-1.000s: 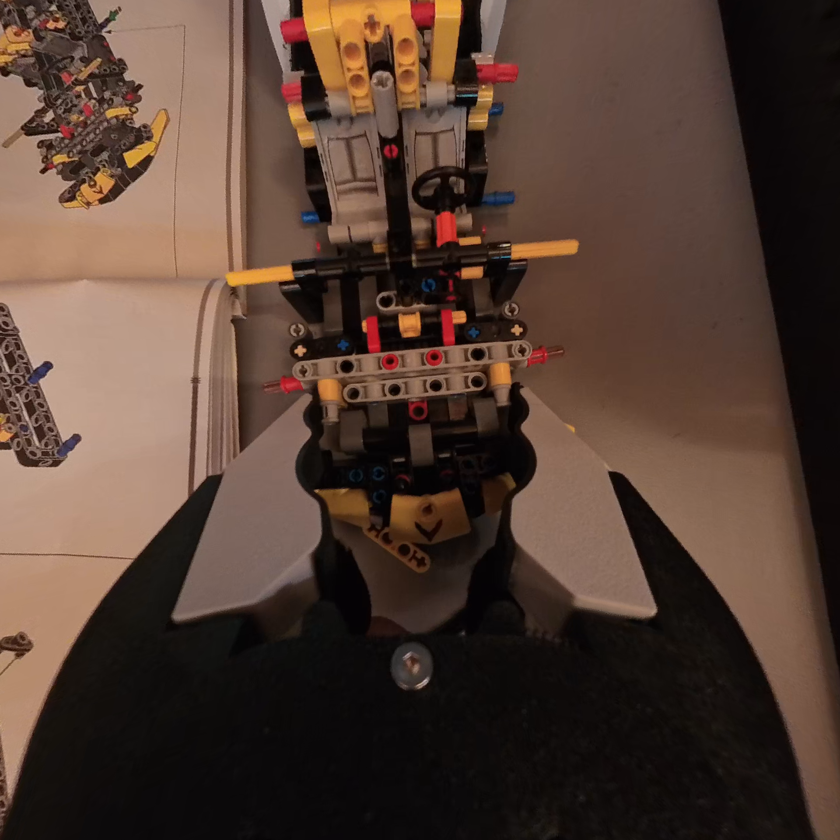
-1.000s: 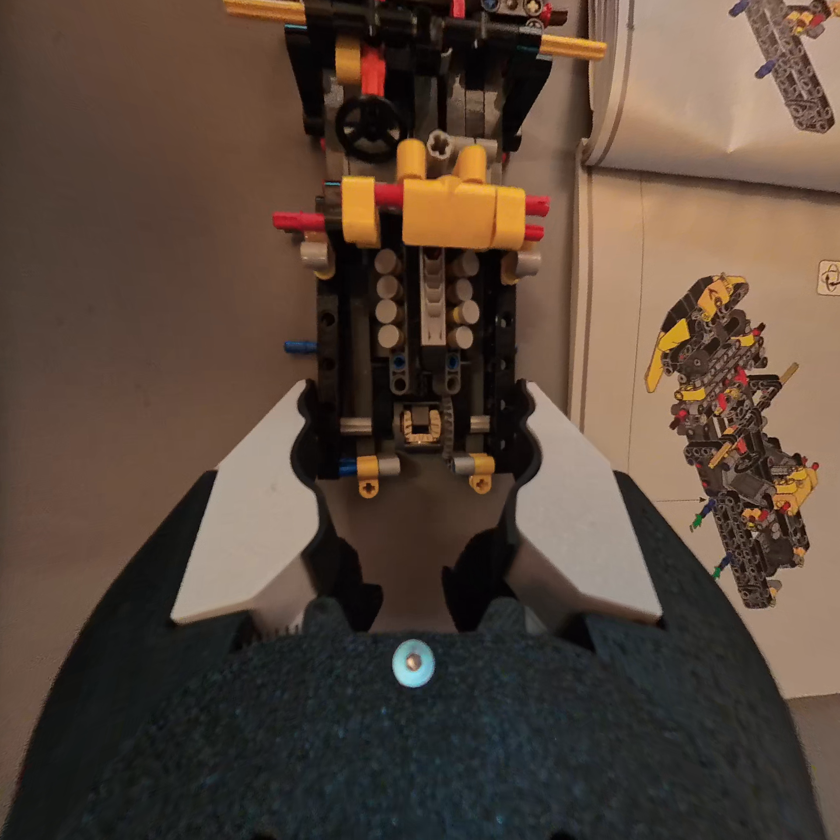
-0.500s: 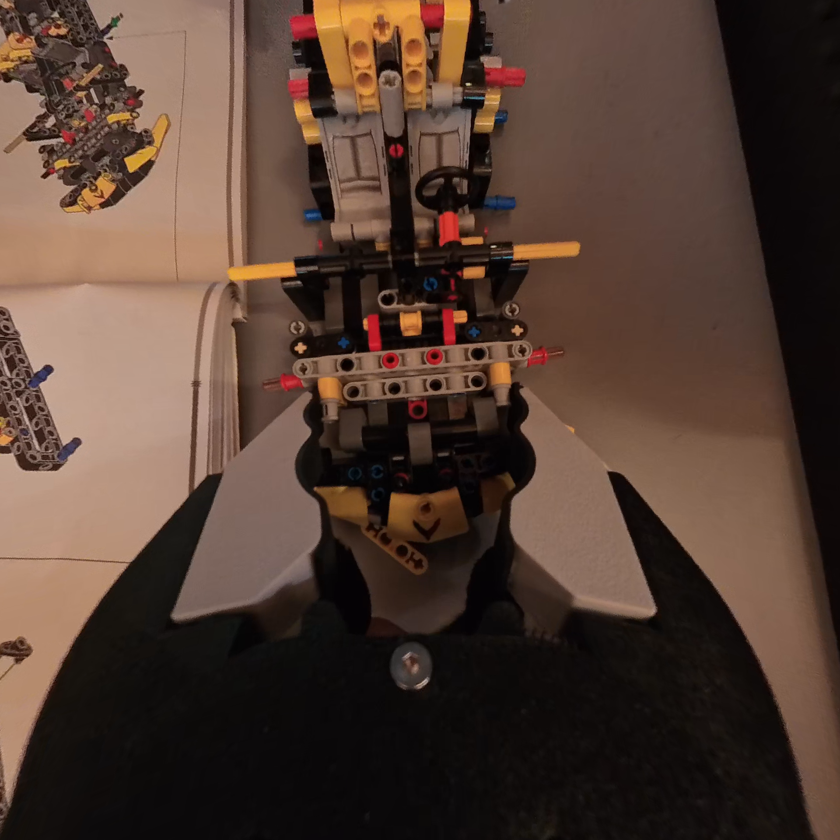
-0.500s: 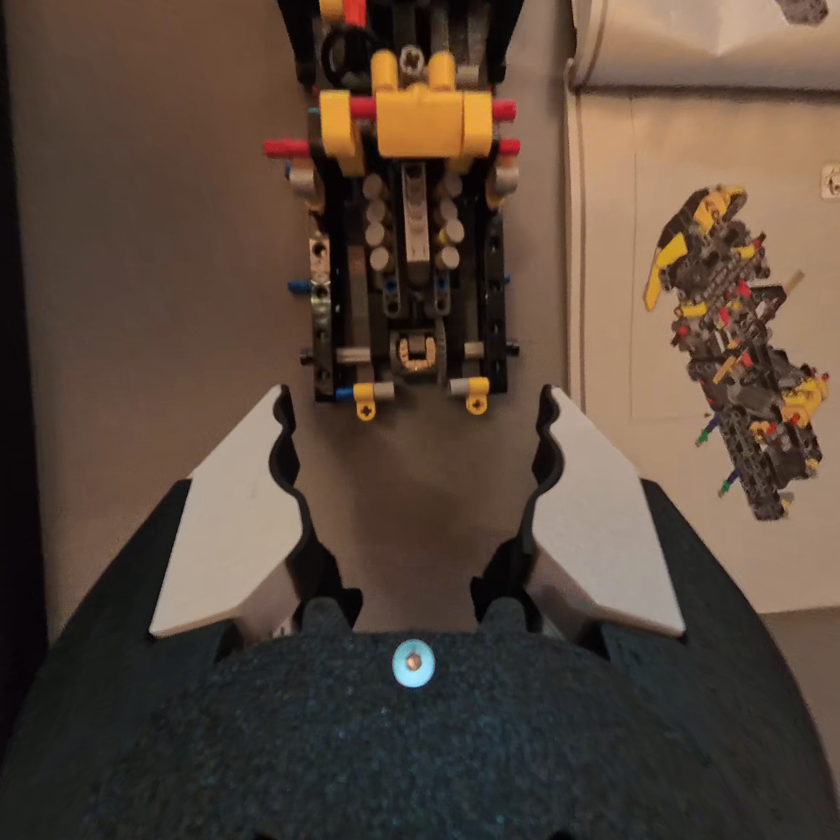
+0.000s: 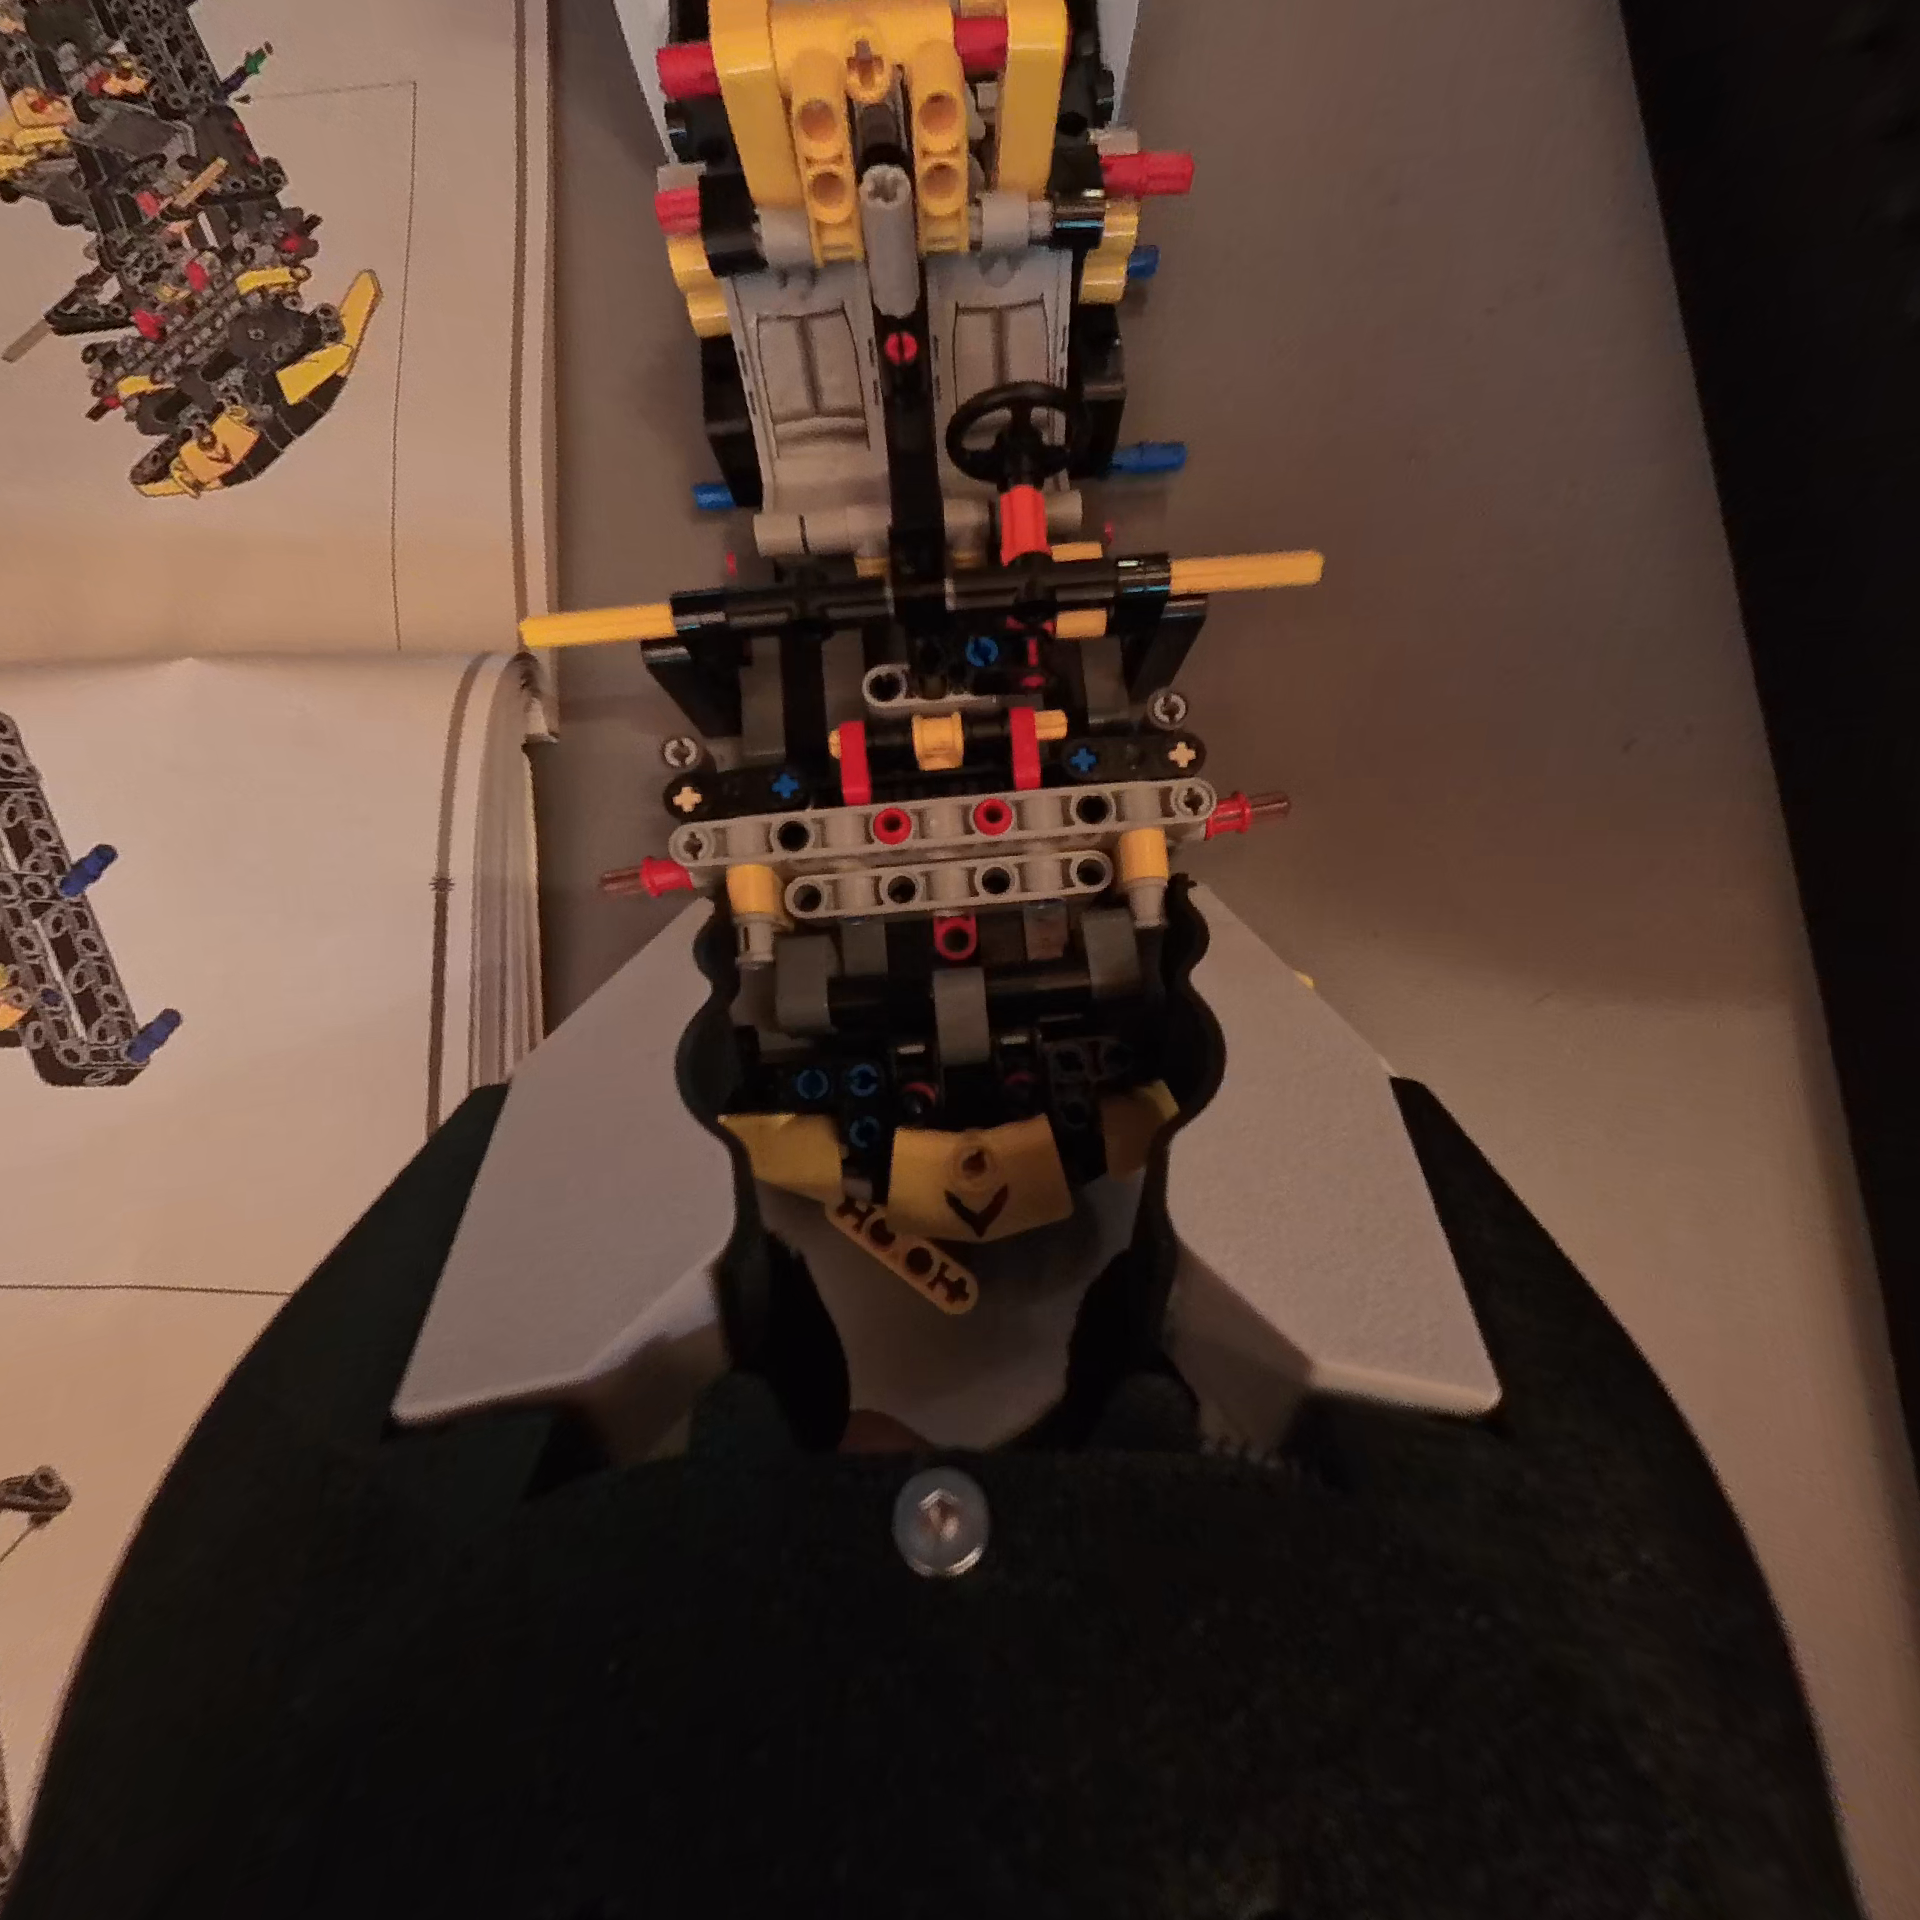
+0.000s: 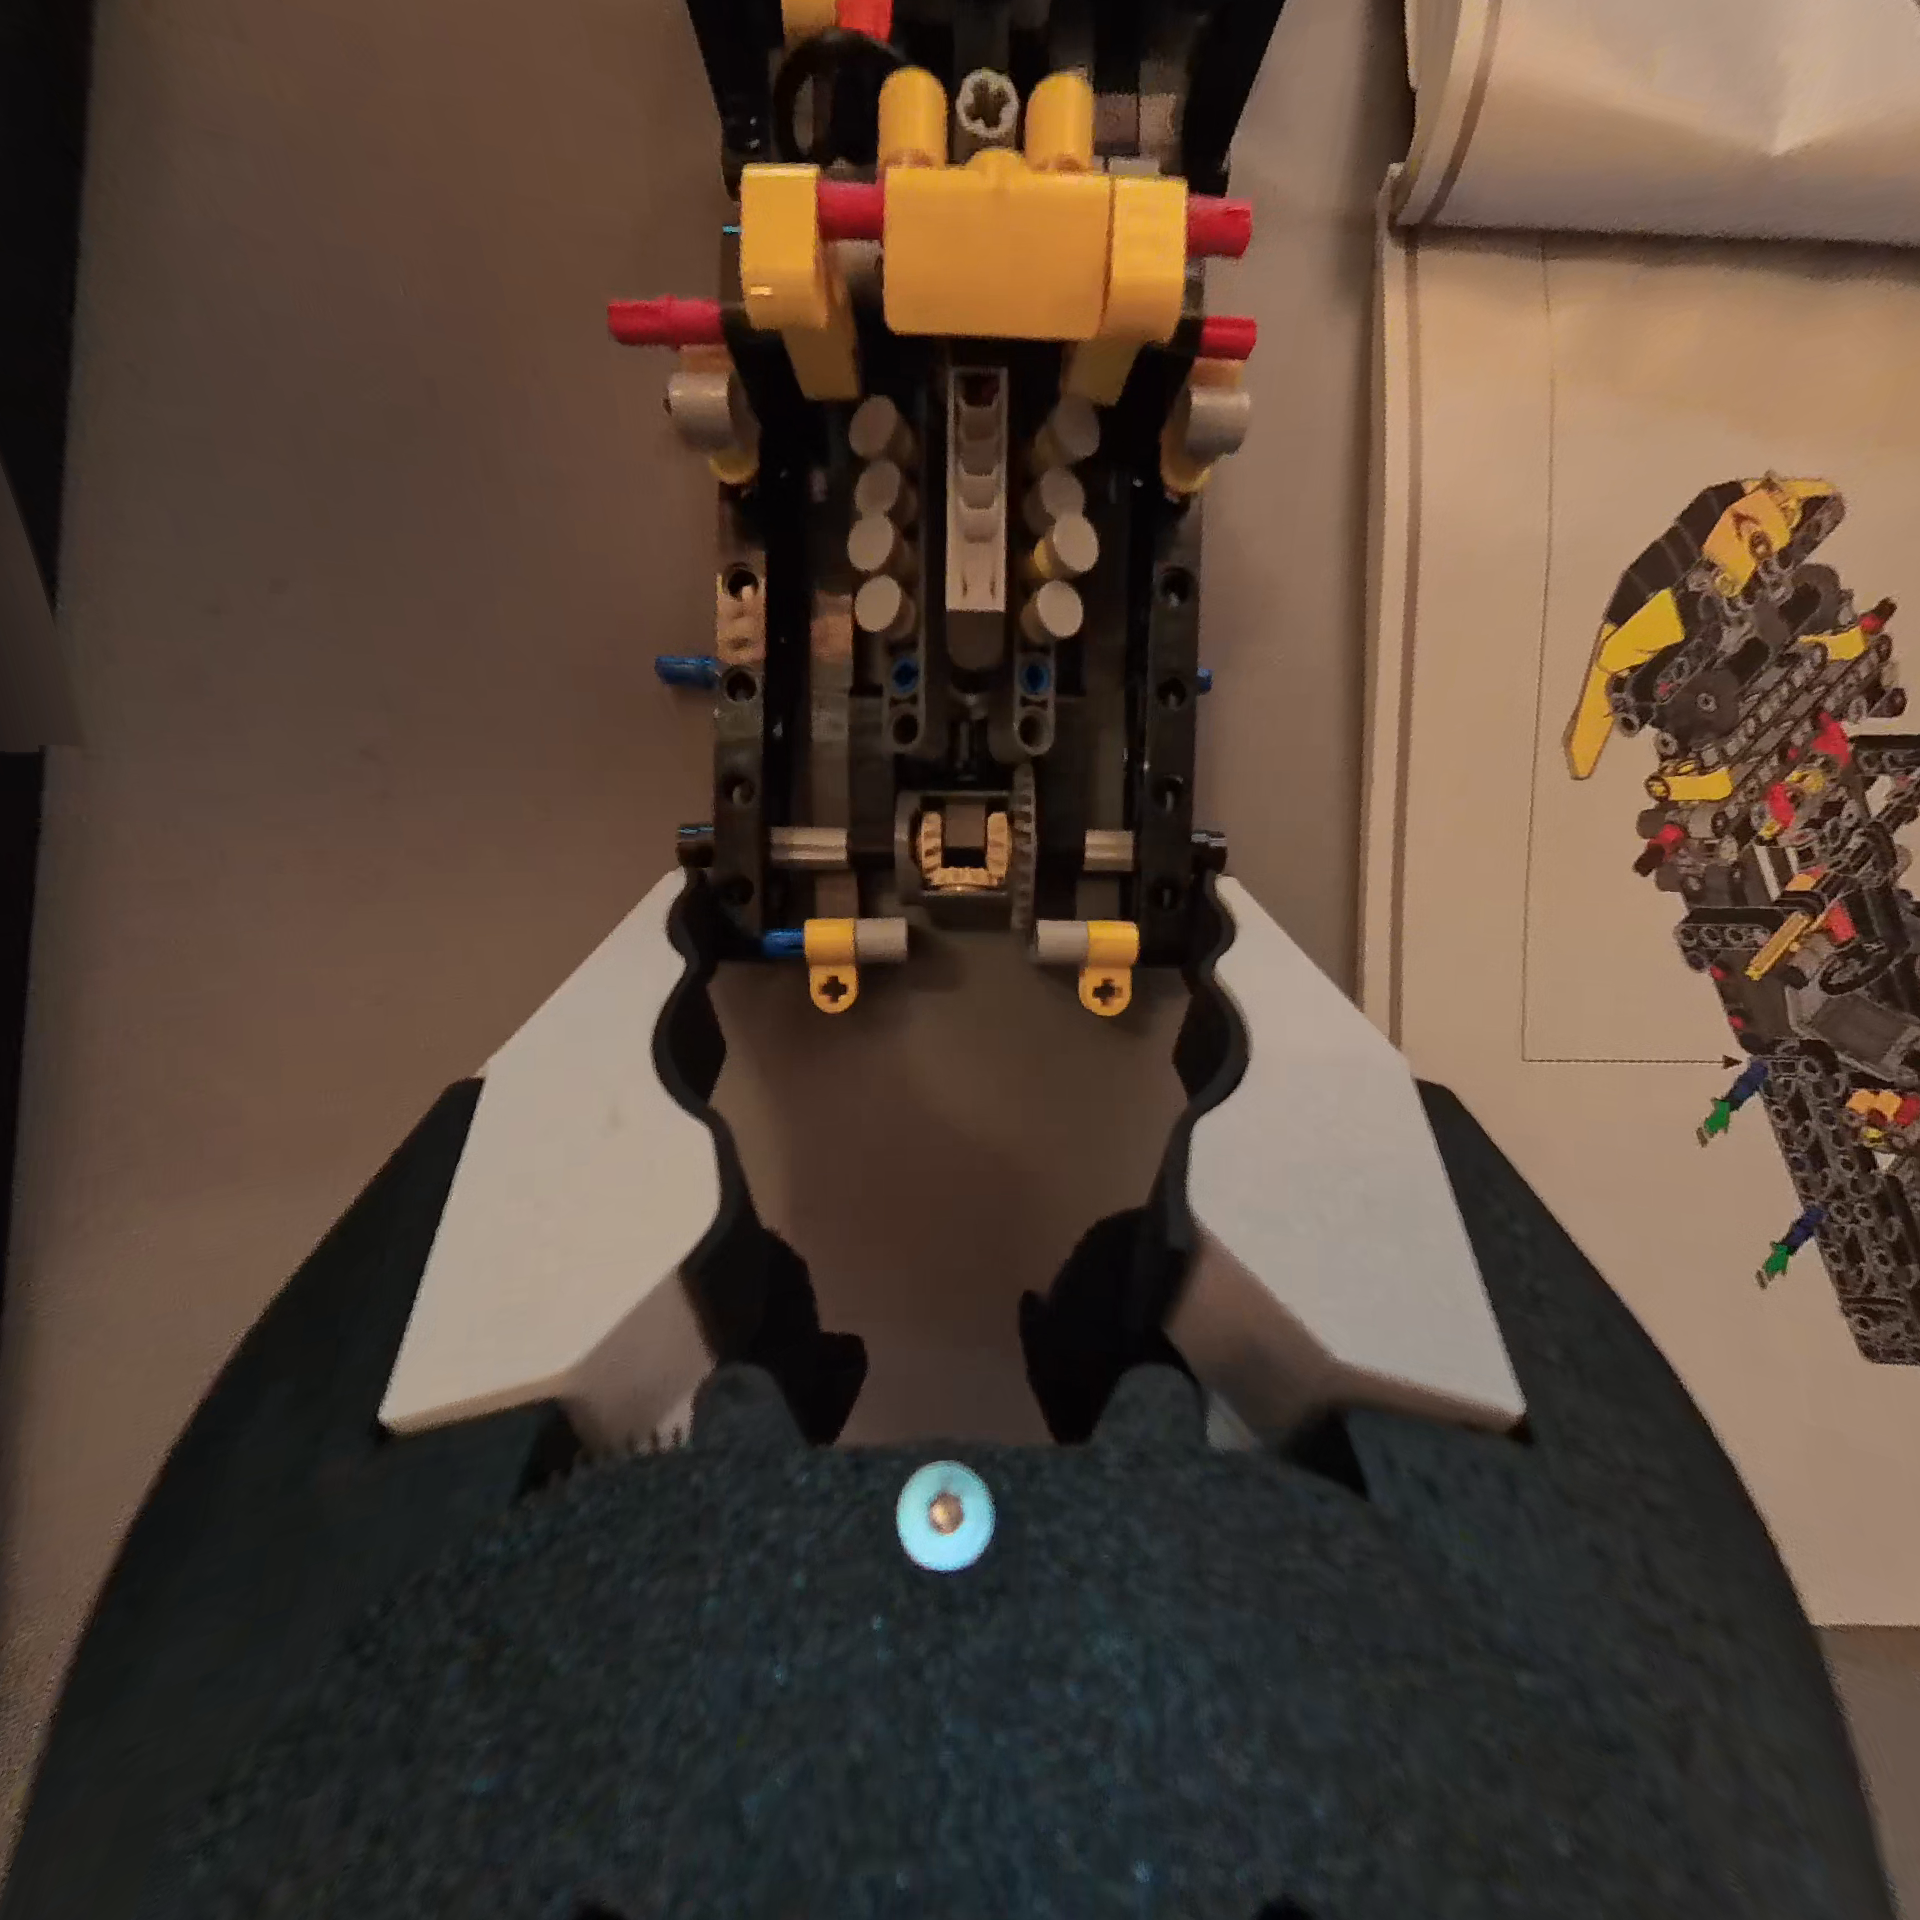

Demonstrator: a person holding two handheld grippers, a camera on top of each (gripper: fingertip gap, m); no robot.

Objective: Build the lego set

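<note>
Left wrist view: the left gripper (image 5: 951, 997) points toward 12 o'clock, its fingers (image 5: 582, 1174) pinching the nose end of the model (image 5: 925, 644), a half-built black, grey and yellow car chassis lying on a beige desk (image 5: 1434, 540). A yellow axle (image 5: 1242, 569) crosses the model at mid-length; a black steering wheel (image 5: 1013, 431) and two grey seats sit beyond it. At 9 o'clock the open manual (image 5: 260, 520) lies flat on the desk, just beside the model.

Right wrist view: the right gripper (image 6: 951, 935) faces the model's (image 6: 961, 644) other end, also toward 12 o'clock. Its fingers (image 6: 582, 1143) are spread to about the chassis width — the tips sit at the rear corners, and I cannot tell whether they press the frame or only flank it. A tan gear cluster (image 6: 961, 852) shows between the side beams, a yellow block (image 6: 997, 260) farther up. The manual (image 6: 1662, 831) lies at 3 o'clock.

The step looks like taking hold of the rear so both ends are supported. To do it well, close squarely on the black side beams, not on the small yellow connectors or blue pins at the tail, which could pop loose — and keep the left hold steady so the model does not twist.
</note>
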